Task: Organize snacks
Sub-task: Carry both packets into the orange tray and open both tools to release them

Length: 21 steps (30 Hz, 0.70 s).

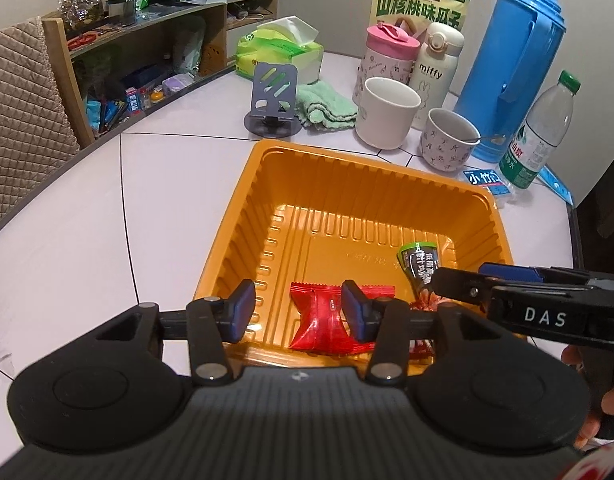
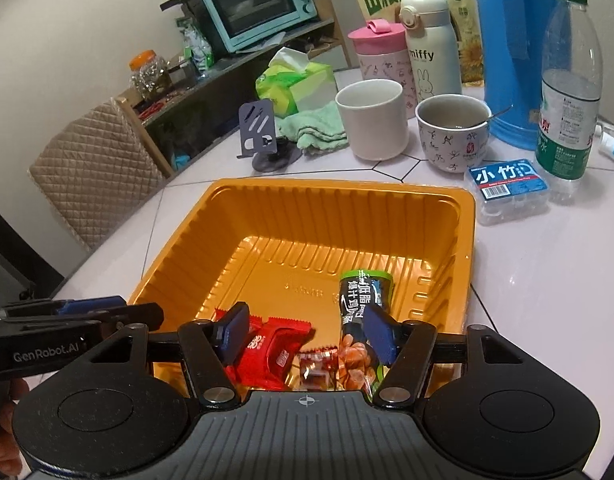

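Three snacks down in orange tray (image 2: 267, 216), all at near end. Red wrapper snack (image 2: 273, 350) flat on tray floor, near-left corner. Small clear-red candy (image 2: 315, 368) just beside it, toward the middle. Dark green-topped snack pack (image 2: 359, 320) to the right, lying lengthwise, green end pointing toward far wall, touching or nearly touching the candy; cannot tell which. Rest of tray floor bare ribbed plastic.

Left gripper (image 1: 299, 312) above near tray edge, fingers spread wide, nothing between pads; red wrapper visible below, right pad in front of it. Right gripper (image 2: 307, 330) likewise released, blue pads apart, poised over red wrapper and green-topped pack, gripping neither. Each gripper's side visible in the other's view, close together over near rim.

Tray on white tiled table (image 2: 547, 280). Behind tray: white mug (image 2: 371, 124), patterned cup (image 2: 453, 132) with spoon, pink-lid tumbler (image 2: 377, 50), miffy flask (image 2: 429, 46), blue thermos (image 1: 515, 60), water bottle (image 2: 569, 80), sunflower seed bag (image 1: 417, 4). Small blue-label box (image 2: 509, 188) right of tray's far corner. Grey phone stand (image 2: 259, 134), green cloth (image 2: 313, 128), tissue pack (image 2: 295, 84) far left. Teal toaster oven (image 2: 259, 4) on shelf beyond.
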Motion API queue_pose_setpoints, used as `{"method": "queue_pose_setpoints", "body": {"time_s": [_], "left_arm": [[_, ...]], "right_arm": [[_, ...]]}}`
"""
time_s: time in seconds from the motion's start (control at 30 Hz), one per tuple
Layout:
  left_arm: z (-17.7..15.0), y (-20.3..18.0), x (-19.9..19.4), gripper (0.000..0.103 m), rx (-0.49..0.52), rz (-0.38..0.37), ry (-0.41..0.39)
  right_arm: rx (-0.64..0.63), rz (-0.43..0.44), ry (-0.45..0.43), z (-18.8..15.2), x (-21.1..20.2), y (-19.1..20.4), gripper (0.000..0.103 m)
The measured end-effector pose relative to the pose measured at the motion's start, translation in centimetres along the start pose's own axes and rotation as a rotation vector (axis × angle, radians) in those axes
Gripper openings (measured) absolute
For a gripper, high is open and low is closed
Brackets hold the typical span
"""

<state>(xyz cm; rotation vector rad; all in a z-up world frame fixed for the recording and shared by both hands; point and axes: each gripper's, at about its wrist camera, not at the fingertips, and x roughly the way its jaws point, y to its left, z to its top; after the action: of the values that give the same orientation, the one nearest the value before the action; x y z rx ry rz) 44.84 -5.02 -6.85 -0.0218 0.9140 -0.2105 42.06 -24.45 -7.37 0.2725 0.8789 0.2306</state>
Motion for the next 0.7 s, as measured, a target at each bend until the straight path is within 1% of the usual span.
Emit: {"method": "queue_pose_setpoints", "body": {"time_s": [0.23,0.27,0.37,0.47,0.7], "left_arm": [[-0.2,-0.2,-2.0,0.049,-0.018,0.001,-0.031],[-0.2,-0.2,-2.3,0.052,-0.023,0.001,-0.036],[-0.4,-0.2,-3.5,0.053,-0.035,-0.001,-0.053],[-0.8,-0.3,-4.9,0.057,-0.049,-0.004,-0.074],[-2.3,-0.6,-8.2,0.060,-0.077,0.000,-0.110]], "right_arm": [[-0.003,0.008,-0.001,-0.2,-1.1,0.1,0.064],[-0.002,0.009,-0.002,-0.3,-1.3,0.1,0.064],[-0.001,0.014,-0.004,-0.5,-2.1,0.0,0.064],[-0.003,0.017,-0.008,-0.8,-3.2,0.0,0.065],[-0.005,0.037,-0.021,-2.0,-6.2,-0.2,0.069]]}}
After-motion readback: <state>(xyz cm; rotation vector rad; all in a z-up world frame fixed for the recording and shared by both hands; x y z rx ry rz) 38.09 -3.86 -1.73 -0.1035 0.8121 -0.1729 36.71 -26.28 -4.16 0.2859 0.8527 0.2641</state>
